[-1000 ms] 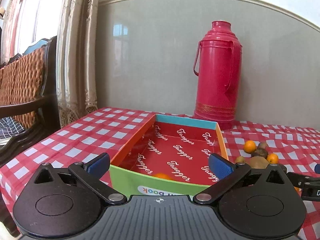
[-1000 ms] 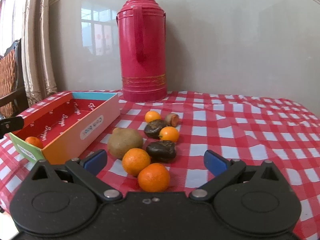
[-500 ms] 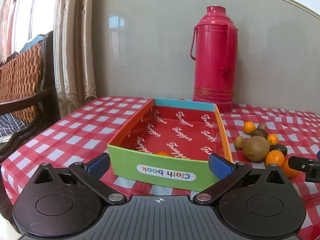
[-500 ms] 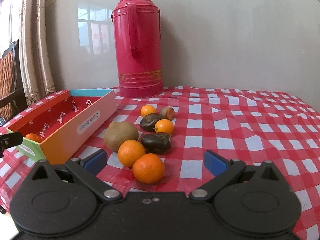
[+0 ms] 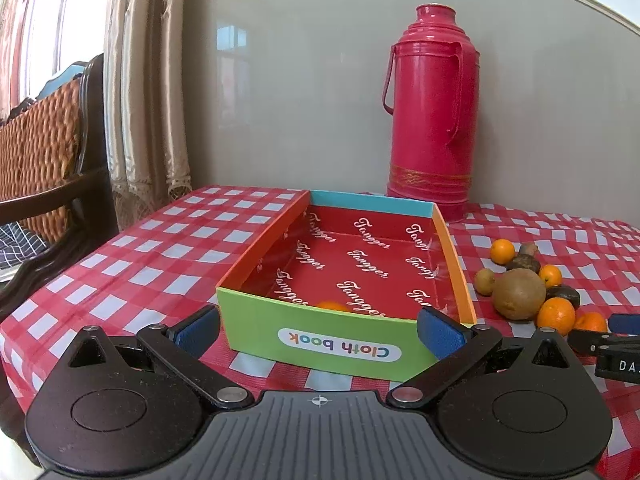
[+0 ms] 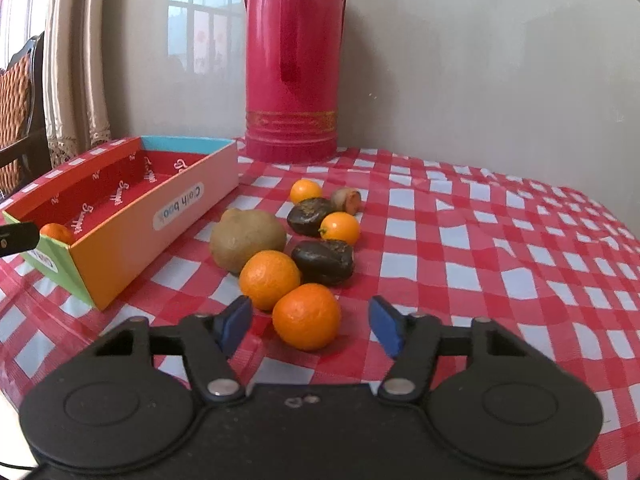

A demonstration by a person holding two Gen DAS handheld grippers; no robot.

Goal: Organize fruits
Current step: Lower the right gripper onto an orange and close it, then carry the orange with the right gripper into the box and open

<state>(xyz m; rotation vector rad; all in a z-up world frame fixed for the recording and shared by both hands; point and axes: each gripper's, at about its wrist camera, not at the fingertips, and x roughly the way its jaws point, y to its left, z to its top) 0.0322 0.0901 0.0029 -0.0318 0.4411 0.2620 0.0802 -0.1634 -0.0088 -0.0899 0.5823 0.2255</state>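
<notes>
Between the blue pads of my right gripper (image 6: 311, 326) lies the nearest orange (image 6: 307, 316) on the checked cloth. The jaws are closing, with a small gap still showing on each side of the fruit. Behind it sit another orange (image 6: 270, 278), a brown kiwi (image 6: 248, 240), two dark fruits (image 6: 323, 261) and smaller oranges (image 6: 340, 228). The cardboard box (image 6: 120, 248) to the left holds one orange (image 6: 58, 233). My left gripper (image 5: 319, 331) stands open just in front of the box's green end wall (image 5: 344, 344), holding nothing.
A tall red thermos (image 6: 294, 60) stands against the wall behind the fruit and the box. A wicker chair (image 5: 44, 140) and curtains (image 5: 148, 100) are at the table's left edge. Bare cloth (image 6: 500, 280) stretches to the right of the fruit.
The right jaws have narrowed from wide open to just outside the nearest orange, and that view has come closer to the fruit. The left view has drawn back, showing the box's whole green end.
</notes>
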